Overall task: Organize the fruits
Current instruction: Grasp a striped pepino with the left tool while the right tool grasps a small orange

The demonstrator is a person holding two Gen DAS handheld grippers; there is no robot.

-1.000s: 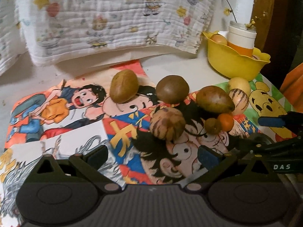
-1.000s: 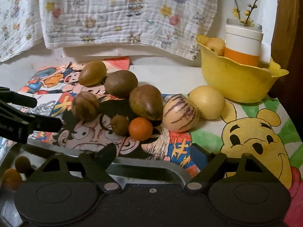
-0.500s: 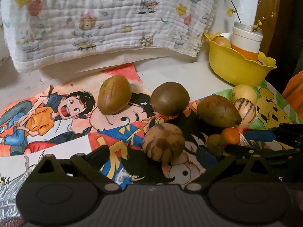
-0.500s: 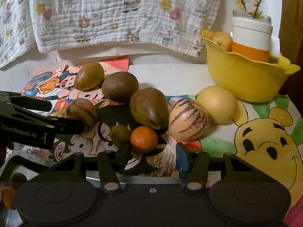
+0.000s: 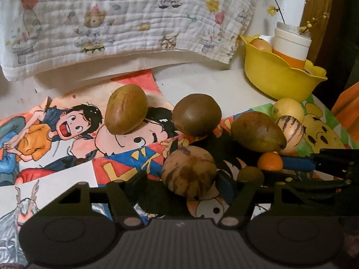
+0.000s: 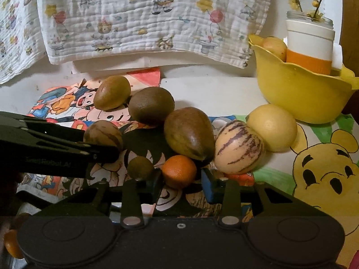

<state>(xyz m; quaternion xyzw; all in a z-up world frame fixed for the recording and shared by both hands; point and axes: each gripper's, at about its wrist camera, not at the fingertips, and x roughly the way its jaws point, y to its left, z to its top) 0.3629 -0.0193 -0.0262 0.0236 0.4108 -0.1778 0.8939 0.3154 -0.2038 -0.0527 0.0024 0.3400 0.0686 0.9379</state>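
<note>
Fruits lie on cartoon-print paper. My left gripper (image 5: 182,182) is open with a mottled brown fruit (image 5: 189,173) between its fingers; that fruit also shows in the right wrist view (image 6: 103,135). My right gripper (image 6: 180,180) is open with its fingers on either side of a small orange (image 6: 179,171), close to it. Beside the orange are a small brown fruit (image 6: 140,167), a large brown pear-shaped fruit (image 6: 189,133), a striped melon (image 6: 240,146) and a yellow fruit (image 6: 272,126). Two more brown fruits (image 6: 112,93) (image 6: 151,105) lie behind.
A yellow bowl (image 6: 298,96) at the back right holds a fruit (image 6: 274,47) and a white-and-orange jar (image 6: 309,47). A printed cloth (image 6: 145,18) hangs along the back. A metal tray edge (image 6: 27,204) with small fruits sits low at the left.
Both grippers have moved forward toward the fruits. The left now straddles the mottled brown fruit. The right gripper's fingers have narrowed around the small orange.
</note>
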